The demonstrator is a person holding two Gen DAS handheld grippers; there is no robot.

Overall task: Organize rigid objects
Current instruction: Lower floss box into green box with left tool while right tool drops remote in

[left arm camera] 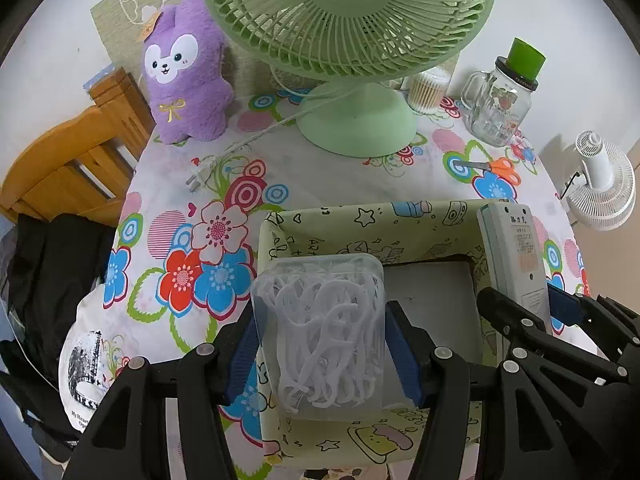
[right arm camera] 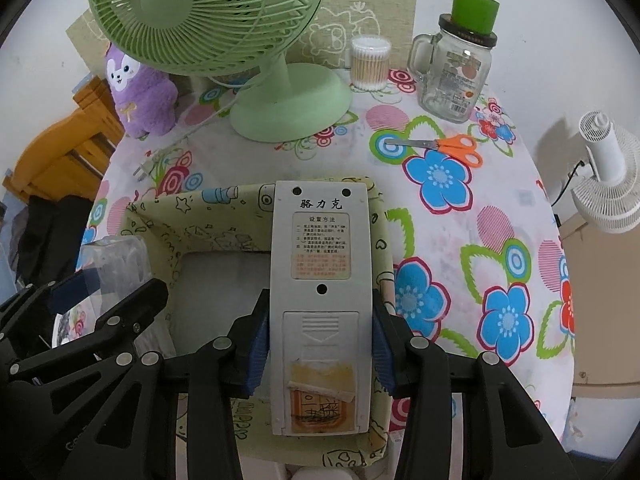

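remote control, back side up, hangs over the right half of a patterned storage box on a flowered tablecloth, clamped across its width by the right gripper. beside it, the left gripper grips a clear plastic case of dental floss picks by its sides, over the box's left half. both grippers point steeply down into the box, whose pale floor shows bare beneath them. the step in hand looks like the placing stage: two rigid items carried to the box and about to be set inside. the next move likely calls for lowering each item until it rests on the floor of the box, keeping the two apart, then letting the pads go. orange-handled scissors, a glass mug jar and a tub of cotton swabs wait on the cloth near a green desk fan and a purple plush toy.
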